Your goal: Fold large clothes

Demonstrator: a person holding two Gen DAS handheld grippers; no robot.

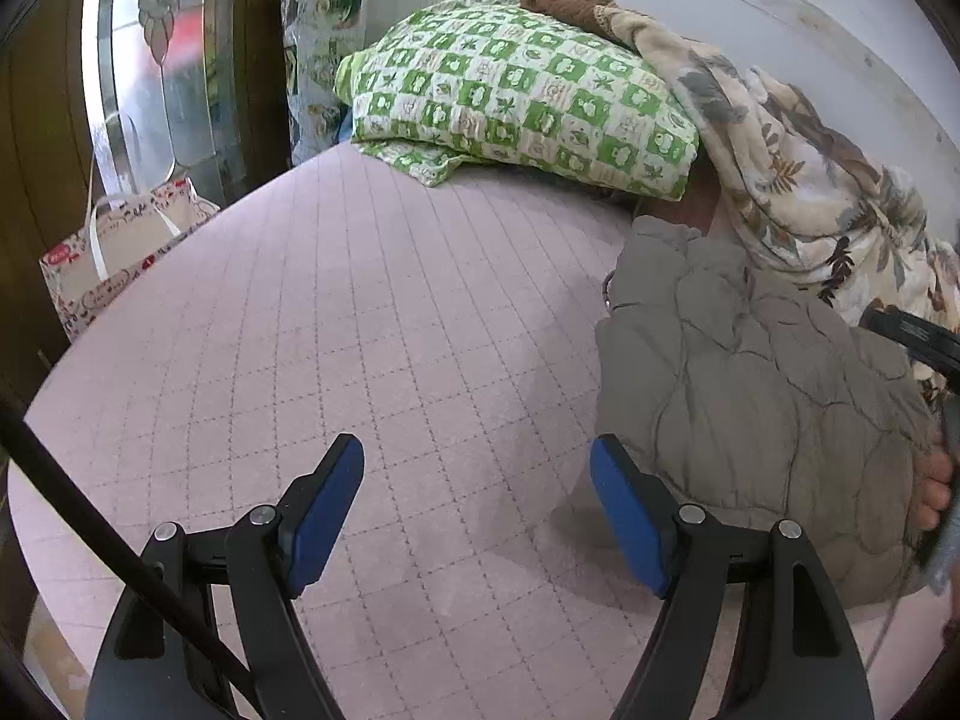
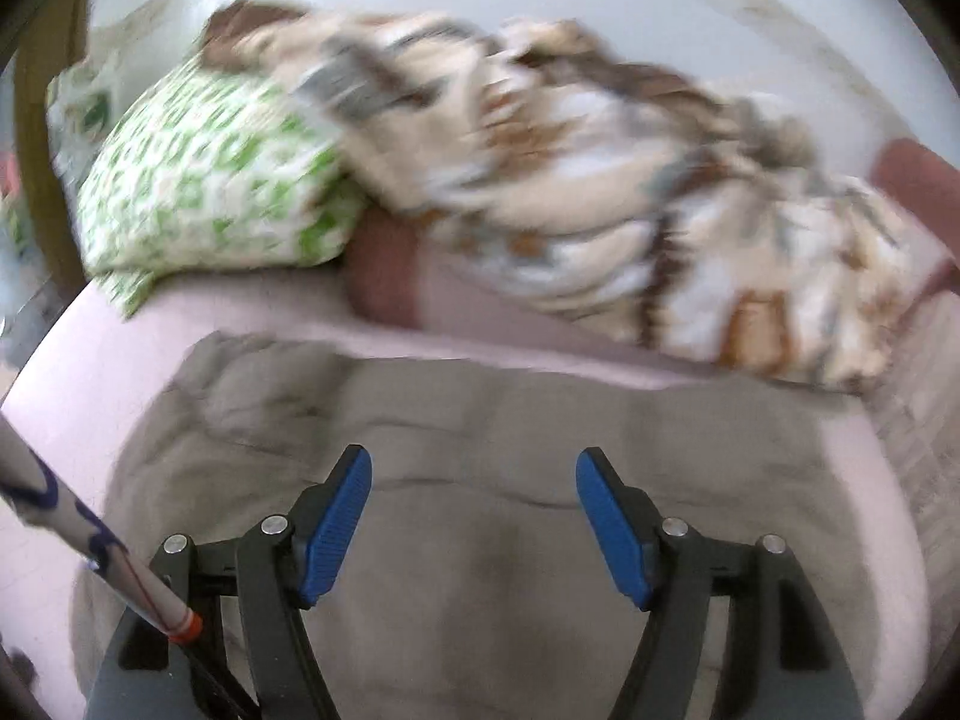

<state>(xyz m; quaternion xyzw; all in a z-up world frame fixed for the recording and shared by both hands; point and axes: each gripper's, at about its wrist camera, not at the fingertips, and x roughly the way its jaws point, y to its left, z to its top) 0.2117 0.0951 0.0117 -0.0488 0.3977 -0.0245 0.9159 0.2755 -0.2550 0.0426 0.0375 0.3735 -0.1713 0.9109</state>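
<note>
A grey-brown quilted jacket (image 1: pixel 756 396) lies folded in a bundle on the pink quilted bed (image 1: pixel 372 312). My left gripper (image 1: pixel 477 462) hovers open over bare bedding just left of the bundle, with nothing between its blue pads. In the right wrist view, which is blurred, the same jacket (image 2: pixel 480 420) fills the lower half. My right gripper (image 2: pixel 474 480) is open above it, its pads apart and off the cloth. A hand (image 1: pixel 936 480) rests at the jacket's right edge.
A green-and-white checked pillow (image 1: pixel 516 96) and a crumpled floral blanket (image 1: pixel 798 180) lie at the bed's far side against the wall. A patterned gift bag (image 1: pixel 114 258) stands off the bed's left edge by a glass door.
</note>
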